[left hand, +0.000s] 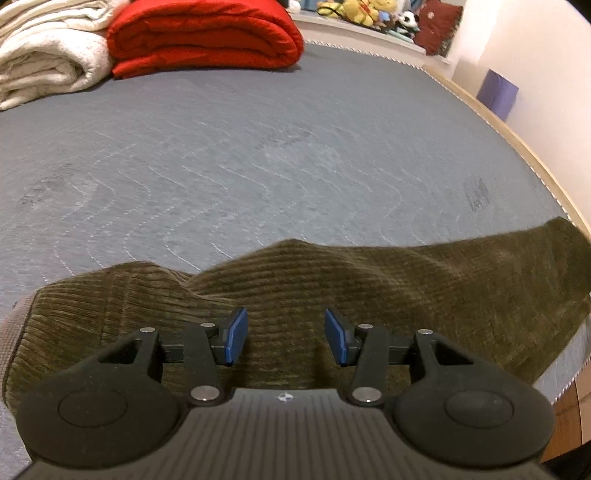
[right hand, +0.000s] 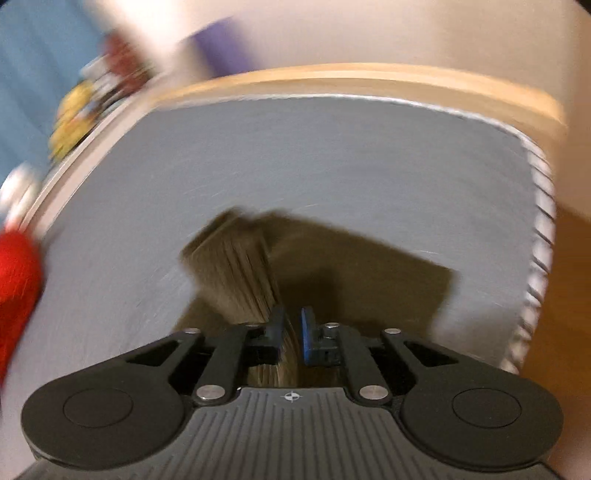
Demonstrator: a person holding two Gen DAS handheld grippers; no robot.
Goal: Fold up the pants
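Note:
Olive-green corduroy pants (left hand: pixel 332 288) lie across the near edge of the grey quilted mattress (left hand: pixel 258 158), rumpled, running off to the right. My left gripper (left hand: pixel 285 338) is open just above the pants, its blue pads apart and holding nothing. In the blurred right wrist view, my right gripper (right hand: pixel 291 334) is shut on a fold of the pants (right hand: pixel 243 273), with cloth pinched between the pads and lifted off the mattress (right hand: pixel 332 155). More of the pants lies flat behind it.
A folded red blanket (left hand: pixel 207 35) and a white blanket (left hand: pixel 48 55) sit at the far left of the mattress. Stuffed toys (left hand: pixel 365 13) line a shelf beyond. The wooden bed edge (left hand: pixel 517 140) and a wall run along the right.

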